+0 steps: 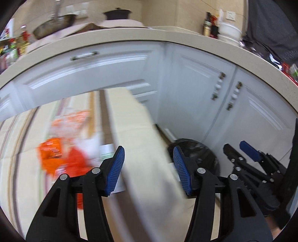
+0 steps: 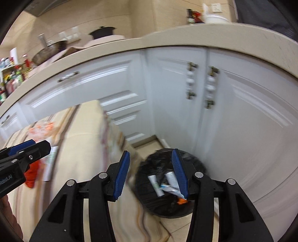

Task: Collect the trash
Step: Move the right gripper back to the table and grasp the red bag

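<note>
Your right gripper (image 2: 150,174) hangs released over the black-lined bin (image 2: 149,204), with tubes and wrappers (image 2: 167,184) lying inside just ahead of its fingers; your left gripper (image 1: 148,169) is spread too, with orange packets (image 1: 61,158) blurred on the table (image 1: 18,149) to its left.

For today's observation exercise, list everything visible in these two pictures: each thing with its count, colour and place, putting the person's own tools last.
Round bin lined with a black bag: one, on the floor by the cabinets, holding white tubes and wrappers.
Orange plastic wrappers: several, blurred, on the striped cream tablecloth.
White panelled cabinet doors: several, under the beige countertop.
Dark lidded pot: one, on the countertop.
White bowl: one, countertop right.
Left hand-held gripper: black with blue pads, open.
Right hand-held gripper: same, open above the bin.
</note>
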The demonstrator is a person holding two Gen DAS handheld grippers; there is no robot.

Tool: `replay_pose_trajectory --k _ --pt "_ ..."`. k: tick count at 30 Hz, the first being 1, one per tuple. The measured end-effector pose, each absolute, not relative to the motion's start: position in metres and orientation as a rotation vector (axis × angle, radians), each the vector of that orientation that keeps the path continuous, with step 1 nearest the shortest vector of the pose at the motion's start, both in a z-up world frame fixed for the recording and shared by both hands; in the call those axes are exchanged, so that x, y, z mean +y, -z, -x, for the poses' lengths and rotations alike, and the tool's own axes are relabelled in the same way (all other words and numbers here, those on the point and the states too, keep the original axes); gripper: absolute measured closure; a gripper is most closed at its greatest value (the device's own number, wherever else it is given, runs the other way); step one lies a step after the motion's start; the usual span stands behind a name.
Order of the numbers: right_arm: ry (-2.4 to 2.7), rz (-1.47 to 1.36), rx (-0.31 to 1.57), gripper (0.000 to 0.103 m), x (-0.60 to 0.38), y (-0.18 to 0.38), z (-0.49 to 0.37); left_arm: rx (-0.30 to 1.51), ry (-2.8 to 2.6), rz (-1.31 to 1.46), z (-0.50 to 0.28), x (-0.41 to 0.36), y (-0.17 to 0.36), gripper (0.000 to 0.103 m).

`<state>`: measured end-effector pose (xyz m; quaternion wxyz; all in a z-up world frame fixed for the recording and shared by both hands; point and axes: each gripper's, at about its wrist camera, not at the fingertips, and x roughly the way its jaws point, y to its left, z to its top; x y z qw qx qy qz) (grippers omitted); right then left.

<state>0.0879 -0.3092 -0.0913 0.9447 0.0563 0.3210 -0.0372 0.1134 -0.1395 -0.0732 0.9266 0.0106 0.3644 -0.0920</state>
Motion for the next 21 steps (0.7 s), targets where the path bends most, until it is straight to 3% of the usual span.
replay_pose_trajectory --k 21 --pt "-0.263 0.017 0.689 0.050 -0.121 0.084 -0.085 0.751 -0.146 0.078 -0.061 0.073 0.081 0.048"
